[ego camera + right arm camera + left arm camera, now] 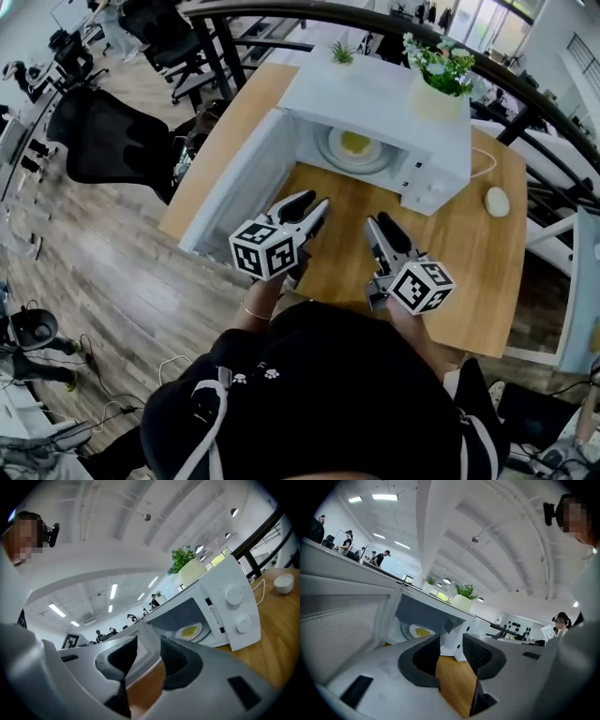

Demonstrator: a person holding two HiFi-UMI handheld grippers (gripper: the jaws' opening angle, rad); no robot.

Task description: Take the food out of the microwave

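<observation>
- Left gripper [317,206]: jaws parted, with only the bare wooden bench [469,253] showing between them. Right gripper [377,225]: jaws parted too, holding nothing.
- White microwave oven [375,103] stands ahead of both pairs of jaws. Its white door [234,187] is swung wide open, out past the left jaws.
- Target: yellow food [355,142] on a round white plate [328,155], inside the cavity. It lies ahead of and between the two pairs of jaws, well apart from them and untouched.
- Step in hand (judged): the reach-in.
  - Keep the jaws level and enter low under the cavity roof.
  - Grip the plate rim, one side each, never the food.
  - Clear the door edge outside the left jaws and the control panel outside the right jaws.
  - Draw the plate out flat so the food doesn't slide.
- Writing: there is a small warning label [214,614] beside the two round white dials [233,595], its print too small to read. No brand name can be made out.
</observation>
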